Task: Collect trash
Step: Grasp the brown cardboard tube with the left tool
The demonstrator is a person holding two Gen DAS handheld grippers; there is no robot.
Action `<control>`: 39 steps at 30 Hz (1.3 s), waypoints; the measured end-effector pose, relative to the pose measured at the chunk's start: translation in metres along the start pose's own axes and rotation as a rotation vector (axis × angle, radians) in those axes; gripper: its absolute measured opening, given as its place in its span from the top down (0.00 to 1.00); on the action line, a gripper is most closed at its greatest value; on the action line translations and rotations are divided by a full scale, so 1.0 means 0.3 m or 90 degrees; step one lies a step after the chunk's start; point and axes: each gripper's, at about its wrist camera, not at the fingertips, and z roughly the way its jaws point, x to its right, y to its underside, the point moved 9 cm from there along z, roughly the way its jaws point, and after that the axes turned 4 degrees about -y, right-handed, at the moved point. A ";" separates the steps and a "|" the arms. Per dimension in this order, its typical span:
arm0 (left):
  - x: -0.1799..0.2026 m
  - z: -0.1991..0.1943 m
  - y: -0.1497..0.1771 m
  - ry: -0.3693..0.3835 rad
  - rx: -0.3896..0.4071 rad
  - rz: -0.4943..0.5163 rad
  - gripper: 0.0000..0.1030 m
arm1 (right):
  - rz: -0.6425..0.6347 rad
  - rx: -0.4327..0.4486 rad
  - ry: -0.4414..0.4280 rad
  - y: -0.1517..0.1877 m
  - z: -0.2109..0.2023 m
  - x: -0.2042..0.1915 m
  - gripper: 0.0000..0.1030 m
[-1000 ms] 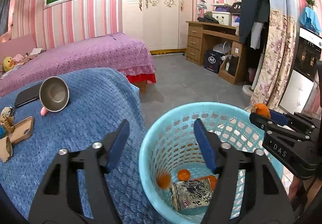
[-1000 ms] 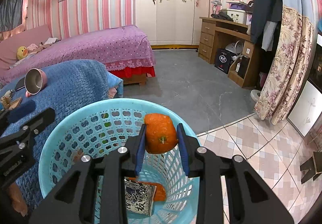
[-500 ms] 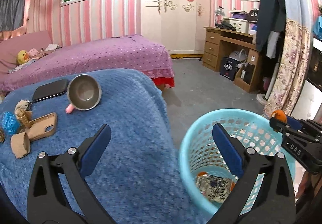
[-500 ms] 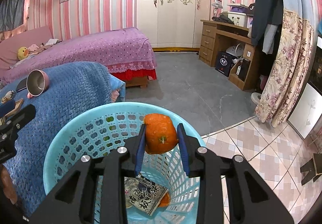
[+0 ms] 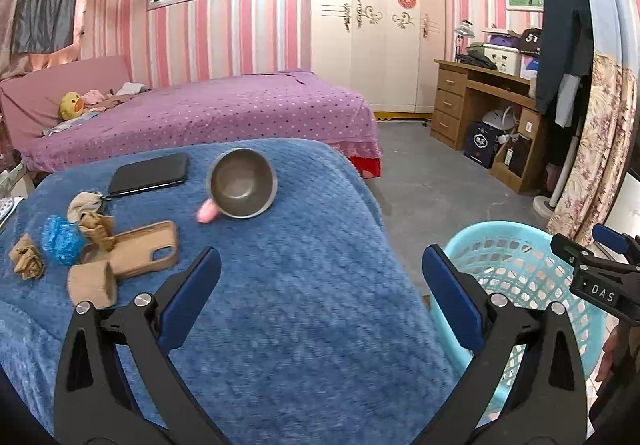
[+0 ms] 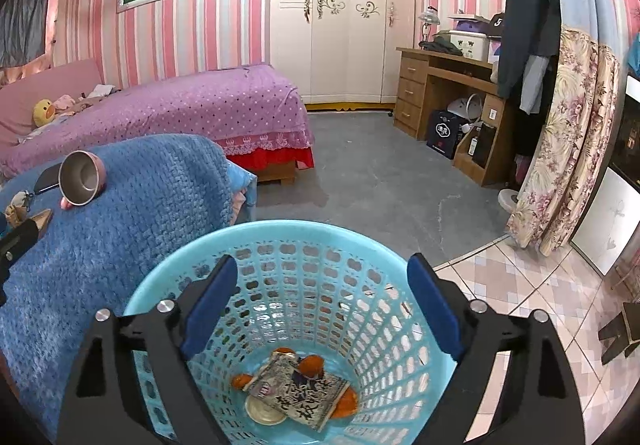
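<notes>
Left wrist view: left gripper (image 5: 320,285) is hovering over the blue blanket (image 5: 300,345), fingers spread fully, nothing between them. Blue crumpled wrapper (image 5: 60,239) and tan scraps (image 5: 26,257) are lying left of the metal cup (image 5: 243,183); probably the next trash. Advisable to approach low and close on the wrapper alone, avoiding the phone case (image 5: 144,253).

Right wrist view: right gripper (image 6: 320,305) is hanging above the basket (image 6: 168,269); fingers have just been opening, now wide and empty. Orange peel (image 6: 312,365) is lying on the packet (image 6: 300,389) at the basket's bottom.

Basket (image 6: 280,241) mouth open; blanket (image 5: 304,285) bare ahead.
</notes>
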 end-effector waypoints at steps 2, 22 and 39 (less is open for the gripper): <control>-0.030 -0.008 -0.003 -0.006 0.000 0.000 0.05 | -0.004 0.000 -0.001 -0.005 -0.001 -0.030 0.16; -0.511 -0.070 -0.033 -0.128 0.002 0.005 0.05 | -0.049 0.030 -0.069 -0.051 -0.016 -0.437 0.11; -0.853 -0.007 0.098 -0.180 -0.044 -0.056 0.05 | -0.090 -0.010 -0.089 0.001 0.028 -0.663 0.09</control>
